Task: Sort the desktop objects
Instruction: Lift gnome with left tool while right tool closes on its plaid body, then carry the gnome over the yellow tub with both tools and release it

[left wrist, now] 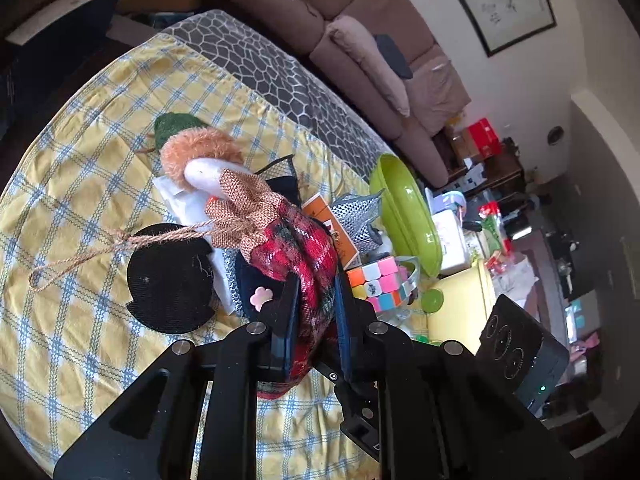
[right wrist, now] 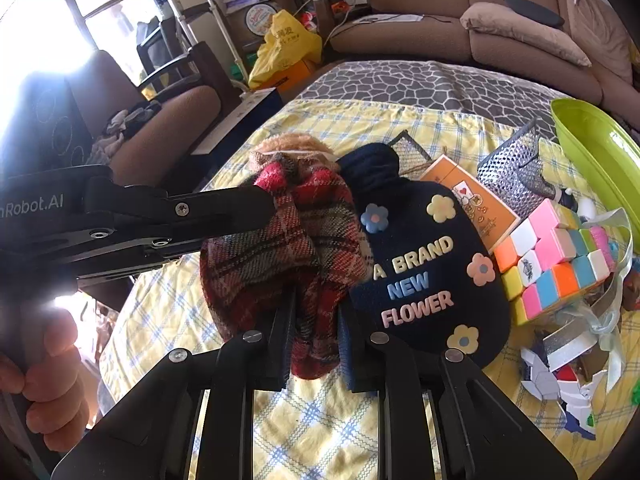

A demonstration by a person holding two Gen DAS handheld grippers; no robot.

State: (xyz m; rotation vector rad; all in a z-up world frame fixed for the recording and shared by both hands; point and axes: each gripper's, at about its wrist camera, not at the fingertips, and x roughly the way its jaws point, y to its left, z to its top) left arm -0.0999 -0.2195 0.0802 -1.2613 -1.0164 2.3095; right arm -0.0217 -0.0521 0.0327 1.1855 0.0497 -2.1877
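A stuffed doll in a red plaid dress (left wrist: 308,248) with a burlap scarf, fuzzy tan hair and a green hat is held above the yellow checked tablecloth (left wrist: 80,208). My left gripper (left wrist: 316,300) is shut on the plaid body. My right gripper (right wrist: 316,320) is shut on the lower part of the same plaid doll (right wrist: 288,248). The left gripper's fingers (right wrist: 224,204) reach in from the left and pinch the doll's upper part. A dark blue pouch (right wrist: 424,280) reading "A BRAND NEW FLOWER" lies just right of the doll.
A pastel puzzle cube (right wrist: 556,264), an orange card box (right wrist: 476,200), a silver mesh holder (right wrist: 516,176) and a green bowl (right wrist: 600,152) crowd the right. A black round pad (left wrist: 168,280) lies left. A white toy (right wrist: 560,384) and ribbon sit front right. A brown sofa (left wrist: 360,40) stands behind.
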